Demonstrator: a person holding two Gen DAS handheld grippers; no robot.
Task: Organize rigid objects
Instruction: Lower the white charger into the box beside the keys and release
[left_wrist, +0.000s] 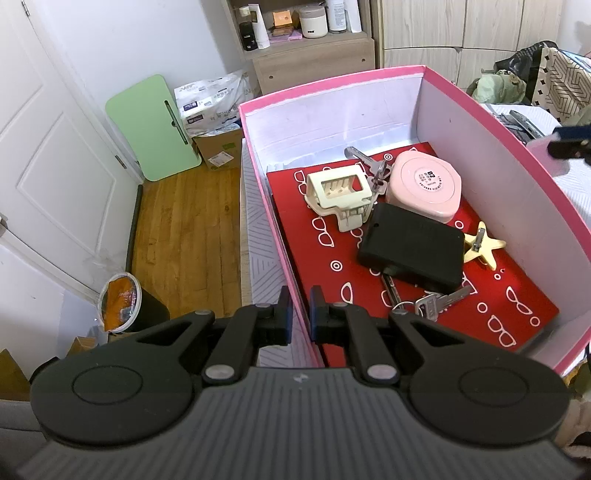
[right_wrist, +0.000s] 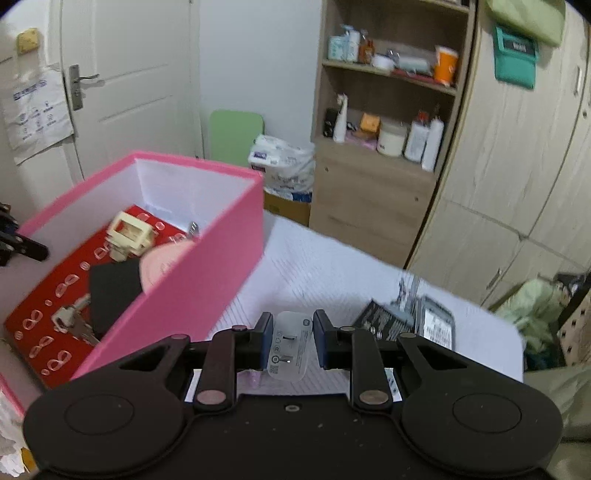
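Observation:
A pink box (left_wrist: 491, 110) with a red patterned floor holds a cream clip (left_wrist: 340, 192), a pink round case (left_wrist: 424, 184), a black case (left_wrist: 413, 247), keys (left_wrist: 432, 302) and a cream star (left_wrist: 485, 245). My left gripper (left_wrist: 301, 317) straddles the box's left wall, its jaws closed on the wall. My right gripper (right_wrist: 293, 341) is shut on a white charger plug (right_wrist: 291, 347) and holds it above the white table, right of the pink box (right_wrist: 207, 266).
A dark packet (right_wrist: 384, 319) and a black device (right_wrist: 436, 326) lie on the white table (right_wrist: 332, 273) at the right. A wooden shelf unit (right_wrist: 380, 147), a wardrobe, a green board (left_wrist: 155, 125) and a bin (left_wrist: 122, 306) stand on the floor beyond.

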